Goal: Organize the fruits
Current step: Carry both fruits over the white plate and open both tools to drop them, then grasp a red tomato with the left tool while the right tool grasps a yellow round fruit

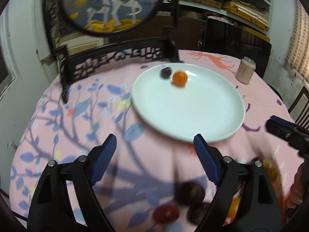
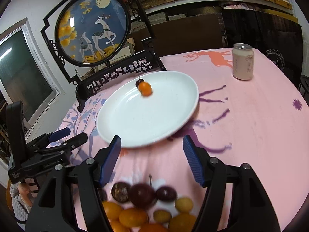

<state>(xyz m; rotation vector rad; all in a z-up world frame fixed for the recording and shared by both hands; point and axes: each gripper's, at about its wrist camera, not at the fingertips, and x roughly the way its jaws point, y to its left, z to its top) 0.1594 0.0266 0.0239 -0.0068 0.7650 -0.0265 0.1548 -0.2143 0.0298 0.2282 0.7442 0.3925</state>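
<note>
A white plate lies on the pink tablecloth. An orange fruit and a dark cherry sit on its far side. My left gripper is open and empty, just short of the plate's near rim. My right gripper is open and empty, near the plate's near rim. A pile of loose fruit lies close under both grippers: dark round fruits, orange and yellow fruits, a red fruit.
A pink drink can stands at the far right of the table. A black carved stand with a round deer picture stands behind the plate. The other gripper shows at each view's edge.
</note>
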